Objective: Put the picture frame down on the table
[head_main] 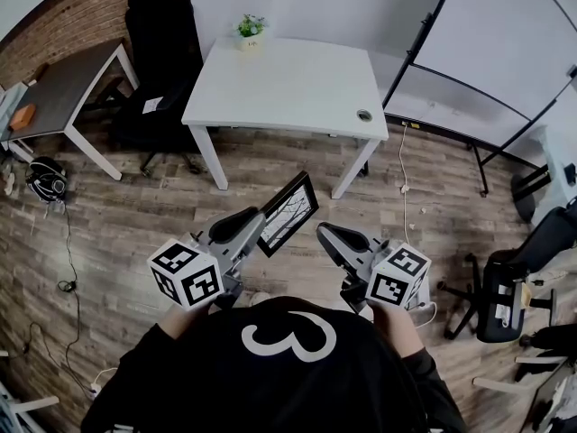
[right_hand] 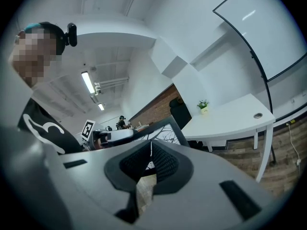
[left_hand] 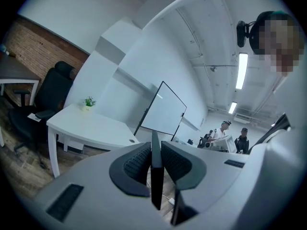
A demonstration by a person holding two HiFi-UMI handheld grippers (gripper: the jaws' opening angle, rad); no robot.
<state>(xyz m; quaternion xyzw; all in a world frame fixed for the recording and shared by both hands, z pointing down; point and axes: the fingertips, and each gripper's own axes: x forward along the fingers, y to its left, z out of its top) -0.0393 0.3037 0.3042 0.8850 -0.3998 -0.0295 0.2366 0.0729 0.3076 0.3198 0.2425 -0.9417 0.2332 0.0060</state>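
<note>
1. Chair [head_main: 155, 70]: black, at the table's left end. It has no part in the task.
2. Left gripper [left_hand: 154, 150]: the jaws pinch the frame by 1 thin edge, with a pad pressing on each face. The gripper points almost level.
3. Frame [head_main: 289, 213]: black-rimmed, with a print of bare branches. It is held tilted in the air above the floor [head_main: 135, 215], between the 2 grippers and well short of the table. It touches no surface.
4. Table [head_main: 297, 88]: white, straight ahead of the person. A plant [head_main: 251, 31] stands at its far edge and a grommet [head_main: 363, 115] sits near its right corner.
5. Right gripper [right_hand: 151, 150]: the jaws are pressed together with nothing between them. It sits just beside the frame's right edge and takes no share of the hold.
6. Whiteboard [head_main: 500, 57]: to the right of the table, standing on the floor.
7. Progress: the frame is grasped and carried, so the pick-up looks done. What is left, by this reading, is to close the gap to the table, lower the frame onto the top and release it.
</note>
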